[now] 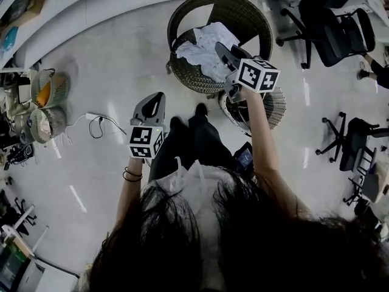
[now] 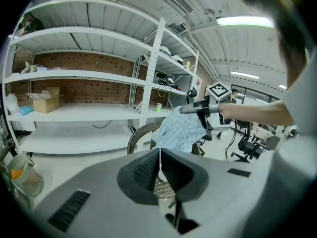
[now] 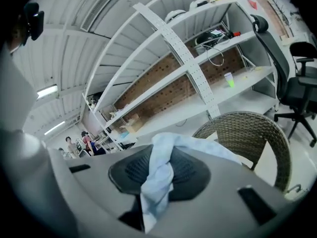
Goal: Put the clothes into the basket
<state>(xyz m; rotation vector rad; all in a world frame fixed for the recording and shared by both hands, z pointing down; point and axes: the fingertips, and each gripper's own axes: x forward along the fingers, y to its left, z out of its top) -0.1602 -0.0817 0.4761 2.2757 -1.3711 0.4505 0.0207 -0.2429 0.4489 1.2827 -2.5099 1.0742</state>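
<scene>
Far beyond both grippers, white shelving rack (image 2: 89,113) against a brick wall (image 2: 74,90). Just ahead of the right gripper (image 1: 223,48) and below its tips, round wicker chair (image 1: 243,8). Under that gripper's rear end, near the forearm, woven basket (image 1: 275,113) on the floor. Clamped between the right jaws, pale blue garment (image 3: 157,180), bunched across the pads, draping forward and down over the chair, not in the basket. Left of it and lower, left gripper (image 1: 157,97), jaws pressed together, nothing gripped.
</scene>
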